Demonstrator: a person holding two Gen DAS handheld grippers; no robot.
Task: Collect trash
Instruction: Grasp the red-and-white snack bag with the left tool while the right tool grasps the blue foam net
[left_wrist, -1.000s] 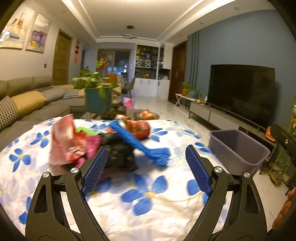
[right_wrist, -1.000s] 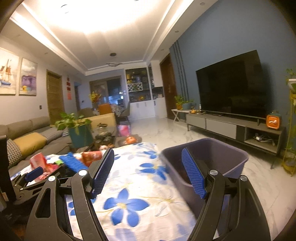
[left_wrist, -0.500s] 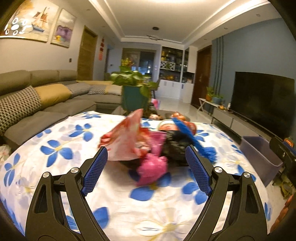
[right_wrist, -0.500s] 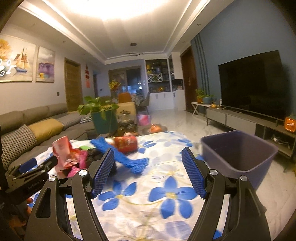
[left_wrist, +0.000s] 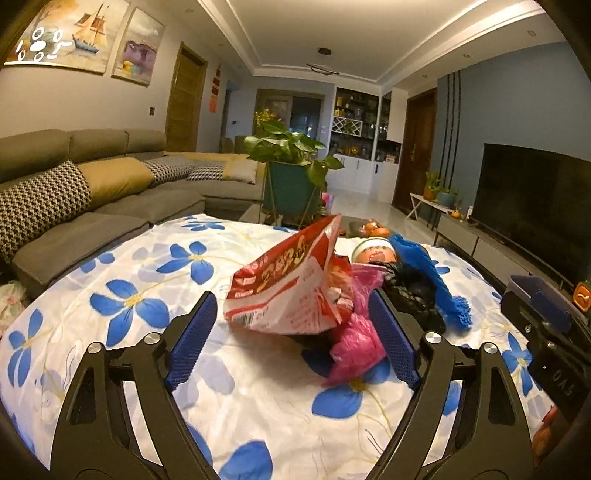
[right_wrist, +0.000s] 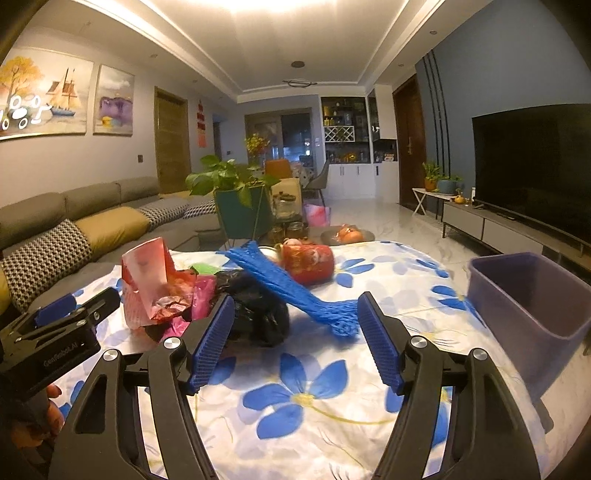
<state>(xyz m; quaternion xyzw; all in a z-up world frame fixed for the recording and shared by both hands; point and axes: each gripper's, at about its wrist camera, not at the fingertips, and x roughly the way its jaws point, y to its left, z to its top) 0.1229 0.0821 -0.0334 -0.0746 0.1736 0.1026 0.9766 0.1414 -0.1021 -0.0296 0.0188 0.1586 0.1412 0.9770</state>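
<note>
A heap of trash lies on the flowered tablecloth (left_wrist: 258, 406): a red snack bag (left_wrist: 291, 291), a pink plastic bag (left_wrist: 356, 343), a black bag (left_wrist: 413, 291), a blue foam net (left_wrist: 428, 273) and a red can (right_wrist: 308, 264). My left gripper (left_wrist: 293, 338) is open, its fingers either side of the snack bag and pink bag, touching neither. My right gripper (right_wrist: 295, 338) is open and empty, just short of the black bag (right_wrist: 258, 314) and the blue net (right_wrist: 295, 288). A purple bin (right_wrist: 535, 310) stands at the table's right edge.
A grey sofa (left_wrist: 92, 199) runs along the left. A potted plant (left_wrist: 291, 173) stands behind the table. A TV (right_wrist: 535, 170) on a low cabinet lines the right wall. A plate of fruit (right_wrist: 347, 234) sits beyond the table.
Both grippers have swung left and closed in on the trash heap. The left gripper now straddles the snack bag; the right faces the black bag instead of the bin. Both stay open.
</note>
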